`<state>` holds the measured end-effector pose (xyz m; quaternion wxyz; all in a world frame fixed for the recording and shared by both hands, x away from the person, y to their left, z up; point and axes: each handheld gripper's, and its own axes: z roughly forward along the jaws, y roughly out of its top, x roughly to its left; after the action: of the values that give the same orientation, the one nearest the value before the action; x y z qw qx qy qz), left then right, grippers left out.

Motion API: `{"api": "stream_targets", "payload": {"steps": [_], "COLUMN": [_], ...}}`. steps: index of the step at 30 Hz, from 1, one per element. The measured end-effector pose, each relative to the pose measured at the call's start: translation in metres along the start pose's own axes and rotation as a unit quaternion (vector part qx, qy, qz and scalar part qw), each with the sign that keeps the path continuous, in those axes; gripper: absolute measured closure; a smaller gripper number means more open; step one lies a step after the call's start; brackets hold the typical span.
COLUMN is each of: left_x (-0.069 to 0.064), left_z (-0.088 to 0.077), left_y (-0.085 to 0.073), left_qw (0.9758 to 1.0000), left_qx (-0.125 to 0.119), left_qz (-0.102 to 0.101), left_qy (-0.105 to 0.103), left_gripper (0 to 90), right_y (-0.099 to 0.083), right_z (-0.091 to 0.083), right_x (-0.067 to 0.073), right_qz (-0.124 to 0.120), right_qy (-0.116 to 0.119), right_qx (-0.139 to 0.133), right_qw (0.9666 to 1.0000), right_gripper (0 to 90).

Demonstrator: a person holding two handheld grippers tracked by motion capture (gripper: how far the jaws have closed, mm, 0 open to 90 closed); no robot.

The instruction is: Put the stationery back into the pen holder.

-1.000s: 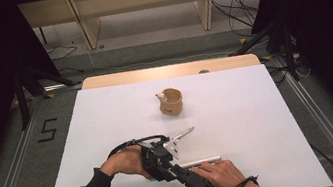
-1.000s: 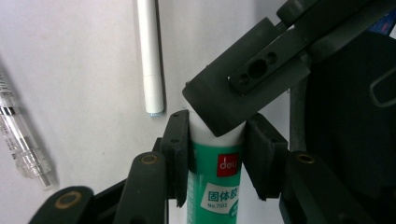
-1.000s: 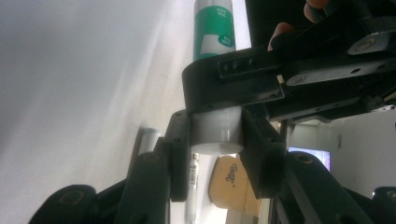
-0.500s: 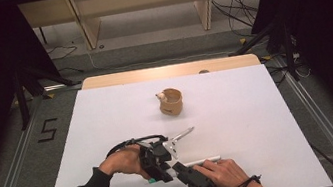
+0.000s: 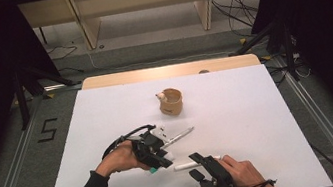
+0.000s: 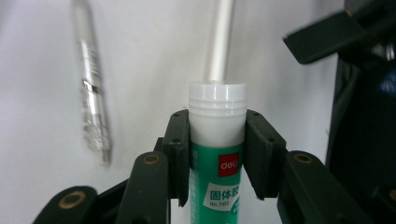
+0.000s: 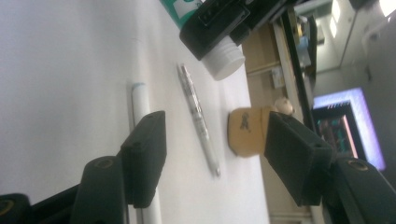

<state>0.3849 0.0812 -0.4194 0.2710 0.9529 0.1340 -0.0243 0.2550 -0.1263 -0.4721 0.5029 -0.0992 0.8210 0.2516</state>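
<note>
Two grippers at the near edge of the worktop, each in a person's hand.

Left gripper: fingers clamped on a glue stick, green label, white cap. The stick is held above the sheet, cap end pointing toward the far right corner; the pads press on it from both sides just below the cap.

Right gripper: fingers have just been opening and stand fairly wide, nothing between the pads. It sits near the near edge, right of the left gripper.

White marker: lies flat on the worktop, just beside the right gripper's fingers, roughly parallel to the near edge.

Silver pen: lies flat, tilted toward the far right corner, just beyond the left gripper.

Wooden cup: upright near the worktop's middle, toward the far edge, well apart from both grippers; a small pale figure sits at its rim.
</note>
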Motion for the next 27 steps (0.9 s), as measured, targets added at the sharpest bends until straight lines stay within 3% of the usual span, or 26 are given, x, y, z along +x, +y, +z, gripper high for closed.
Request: {"api": "stream_targets", "payload": {"steps": [2,3,4,5,6,7,8,9,10,11,12,13,14,15,16,17,18,19,20,21,22,23,24,25,26,27], "left_x": [0.003,0.003,0.006,0.006,0.009,0.009,0.013,0.013,0.016,0.016,0.019,0.019,0.022,0.022,0.025,0.025,0.028,0.028,0.032,0.032,0.036,0.036,0.04,0.04,0.044,0.044], "left_z": [-0.001,-0.001,-0.003,-0.003,-0.005,-0.005,-0.006,-0.006,-0.008,-0.008,-0.009,-0.009,-0.011,-0.011,-0.012,-0.012,-0.014,-0.014,-0.017,-0.017,-0.017,-0.017,-0.018,-0.018,-0.019,-0.019], "left_y": [0.002,0.002,0.004,0.004,0.007,0.007,0.009,0.009,0.011,0.011,0.013,0.013,0.015,0.015,0.017,0.017,0.02,0.02,0.022,0.022,0.025,0.025,0.027,0.027,0.03,0.03], "left_qw": [0.9994,0.9994,0.9983,0.9983,0.9963,0.9963,0.993,0.993,0.9886,0.9886,0.9833,0.9833,0.9773,0.9773,0.9703,0.9703,0.9629,0.9629,0.9546,0.9546,0.9462,0.9462,0.9393,0.9393,0.934,0.934], "left_qx": [-0.026,-0.026,-0.046,-0.046,-0.065,-0.065,-0.09,-0.09,-0.117,-0.117,-0.144,-0.144,-0.166,-0.166,-0.191,-0.191,-0.214,-0.214,-0.238,-0.238,-0.258,-0.258,-0.272,-0.272,-0.286,-0.286], "left_qz": [-0.018,-0.018,-0.026,-0.026,-0.034,-0.034,-0.046,-0.046,-0.06,-0.06,-0.068,-0.068,-0.082,-0.082,-0.089,-0.089,-0.101,-0.101,-0.114,-0.114,-0.124,-0.124,-0.131,-0.131,-0.131,-0.131], "left_qy": [0.012,0.012,0.026,0.026,0.044,0.044,0.061,0.061,0.073,0.073,0.089,0.089,0.102,0.102,0.119,0.119,0.13,0.13,0.139,0.139,0.15,0.15,0.164,0.164,0.17,0.17], "left_gripper": [64.8,64.8,64.8,64.8,64.8,64.8,64.8,64.8,64.8,64.7,64.7,64.8,64.8,64.7,64.7,64.7,64.7,64.7,64.7,64.7,64.7,64.7,64.8,64.7,64.7,64.7], "right_y": [-0.003,-0.003,-0.005,-0.005,-0.007,-0.007,-0.008,-0.008,-0.01,-0.01,-0.013,-0.013,-0.017,-0.019,-0.02,-0.021,-0.023,-0.024,-0.025,-0.025,-0.027,-0.027,-0.028,-0.028,-0.03,-0.03], "right_z": [-0.002,-0.002,-0.003,-0.003,-0.004,-0.004,-0.005,-0.005,-0.008,-0.008,-0.009,-0.009,-0.011,-0.011,-0.012,-0.013,-0.013,-0.014,-0.015,-0.015,-0.016,-0.016,-0.017,-0.017,-0.018,-0.018], "right_x": [-0.001,-0.001,-0.003,-0.003,-0.005,-0.005,-0.009,-0.009,-0.012,-0.012,-0.015,-0.015,-0.017,-0.019,-0.019,-0.02,-0.02,-0.021,-0.021,-0.021,-0.022,-0.022,-0.023,-0.023,-0.025,-0.025], "right_qz": [0.025,0.025,0.037,0.037,0.062,0.062,0.095,0.095,0.129,0.129,0.161,0.161,0.183,0.192,0.205,0.219,0.227,0.236,0.247,0.247,0.277,0.277,0.305,0.305,0.326,0.326], "right_qy": [0.003,0.003,0.003,0.003,0.002,0.002,0.003,0.003,0.004,0.004,0.007,0.007,0.009,0.011,0.013,0.016,0.015,0.016,0.02,0.02,0.026,0.026,0.032,0.032,0.034,0.034], "right_qx": [0.007,0.007,0.011,0.011,0.015,0.015,0.017,0.017,0.017,0.017,0.016,0.016,0.019,0.019,0.017,0.014,0.01,0.007,0.006,0.006,-0.001,-0.001,-0.008,-0.008,-0.012,-0.012], "right_qw": [0.9997,0.9997,0.9993,0.9993,0.998,0.998,0.9953,0.9953,0.9915,0.9915,0.9868,0.9868,0.9828,0.9811,0.9785,0.9756,0.9738,0.9716,0.9688,0.9688,0.9606,0.9606,0.9517,0.9517,0.9446,0.9446], "right_gripper": [37.5,37.5,35.4,35.4,34.2,34.2,33.1,33.1,33.1,33.1,33.1,33.1,32.9,32.8,32.7,32.5,32.4,32.3,32.1,32.1,31.7,31.7,31.4,31.4,31.3,31.3]}}
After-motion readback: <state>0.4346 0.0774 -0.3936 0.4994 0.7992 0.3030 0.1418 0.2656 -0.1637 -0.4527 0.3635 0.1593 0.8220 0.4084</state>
